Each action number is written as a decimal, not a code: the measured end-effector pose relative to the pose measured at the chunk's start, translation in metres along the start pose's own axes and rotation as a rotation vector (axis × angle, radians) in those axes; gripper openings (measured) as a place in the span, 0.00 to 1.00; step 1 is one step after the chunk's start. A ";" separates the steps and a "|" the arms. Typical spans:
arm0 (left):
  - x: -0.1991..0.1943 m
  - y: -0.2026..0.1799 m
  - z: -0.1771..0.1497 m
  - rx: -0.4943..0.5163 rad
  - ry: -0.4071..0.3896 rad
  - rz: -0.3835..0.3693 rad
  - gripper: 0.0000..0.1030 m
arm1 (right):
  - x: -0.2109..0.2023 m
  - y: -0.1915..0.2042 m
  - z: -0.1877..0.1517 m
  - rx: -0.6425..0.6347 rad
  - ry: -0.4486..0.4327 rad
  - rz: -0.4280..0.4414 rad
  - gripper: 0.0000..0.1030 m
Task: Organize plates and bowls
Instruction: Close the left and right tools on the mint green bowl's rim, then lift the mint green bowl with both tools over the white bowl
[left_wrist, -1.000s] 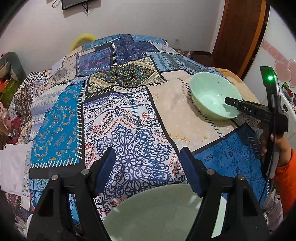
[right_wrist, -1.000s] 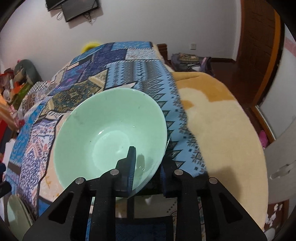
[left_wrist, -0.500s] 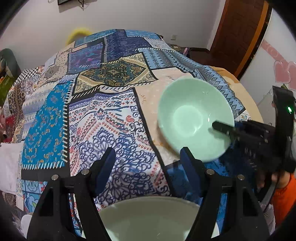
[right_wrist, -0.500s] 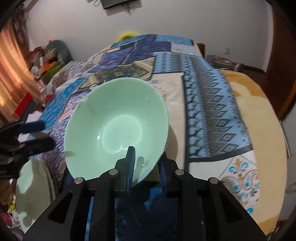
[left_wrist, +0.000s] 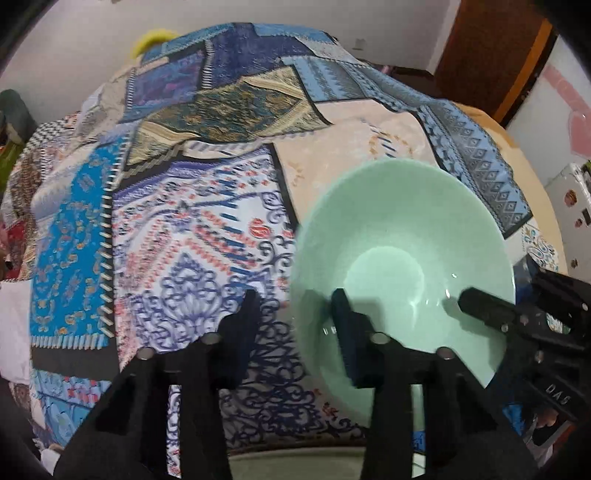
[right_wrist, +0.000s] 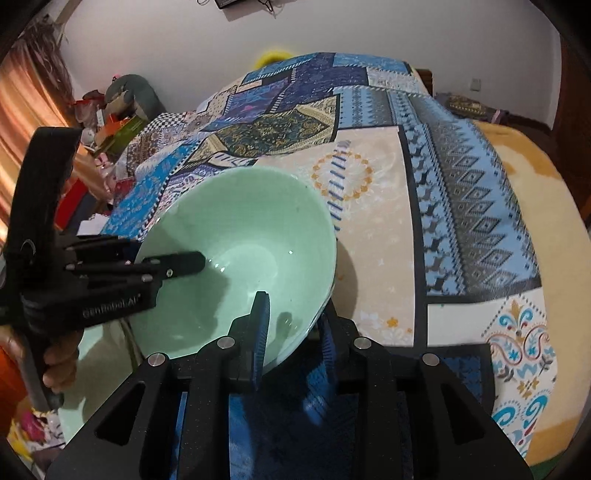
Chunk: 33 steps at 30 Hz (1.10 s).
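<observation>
Right gripper (right_wrist: 293, 332) clamps the near rim of the green bowl (right_wrist: 240, 236) above the patchwork cloth (right_wrist: 376, 229). Left gripper (left_wrist: 297, 325), jaws just closing, straddles its opposite rim; pad contact unclear. Only the left view shows a plate (left_wrist: 295, 463) beneath

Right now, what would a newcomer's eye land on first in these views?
The pale green glazed bowl, tilted above the patchwork-print bedspread, dominates both views. The right gripper clamps its near rim, while the left gripper, whose jaws have just been closing, straddles the opposite rim. A second pale green dish peeks in at the left view's bottom edge.
</observation>
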<state>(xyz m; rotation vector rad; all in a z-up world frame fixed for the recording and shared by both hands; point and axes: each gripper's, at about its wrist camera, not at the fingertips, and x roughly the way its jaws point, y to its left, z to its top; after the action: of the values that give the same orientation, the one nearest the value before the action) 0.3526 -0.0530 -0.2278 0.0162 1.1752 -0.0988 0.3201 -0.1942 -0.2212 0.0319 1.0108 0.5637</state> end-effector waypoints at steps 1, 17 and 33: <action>0.001 -0.002 0.000 0.005 -0.001 -0.004 0.29 | 0.002 0.001 0.002 0.000 -0.002 -0.012 0.25; -0.004 -0.018 -0.007 0.072 -0.030 -0.012 0.19 | 0.000 0.003 -0.002 0.040 0.020 -0.059 0.19; -0.077 -0.012 -0.037 0.041 -0.170 -0.025 0.19 | -0.056 0.047 -0.002 0.042 -0.137 -0.048 0.19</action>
<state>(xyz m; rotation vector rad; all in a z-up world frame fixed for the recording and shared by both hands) 0.2884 -0.0576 -0.1707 0.0287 1.0035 -0.1431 0.2755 -0.1807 -0.1648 0.0821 0.8876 0.4893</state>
